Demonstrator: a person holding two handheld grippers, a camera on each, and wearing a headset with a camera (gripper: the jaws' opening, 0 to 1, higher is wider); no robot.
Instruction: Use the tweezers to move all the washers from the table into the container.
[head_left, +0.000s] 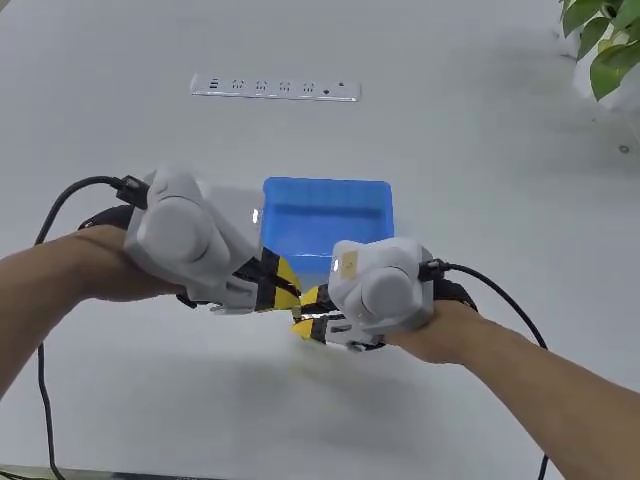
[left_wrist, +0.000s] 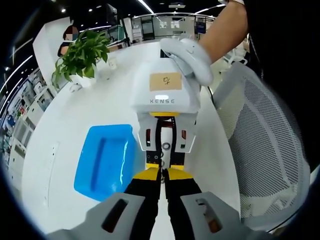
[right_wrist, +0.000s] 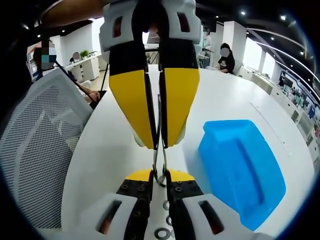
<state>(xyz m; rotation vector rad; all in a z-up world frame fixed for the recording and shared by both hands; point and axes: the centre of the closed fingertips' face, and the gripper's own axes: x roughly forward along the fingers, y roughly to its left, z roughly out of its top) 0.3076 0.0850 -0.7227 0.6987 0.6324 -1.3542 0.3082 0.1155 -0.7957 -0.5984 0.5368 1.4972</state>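
This is an open-plan office. A long white worktable carries a white multi-socket power strip, and a leafy green potted plant stands at its far end. A white mesh-backed office chair sits just beside the table. Behind it, more rows of white desks run under recessed ceiling spotlights and bright strip lights. A seated person in dark clothes is at the table's far end.
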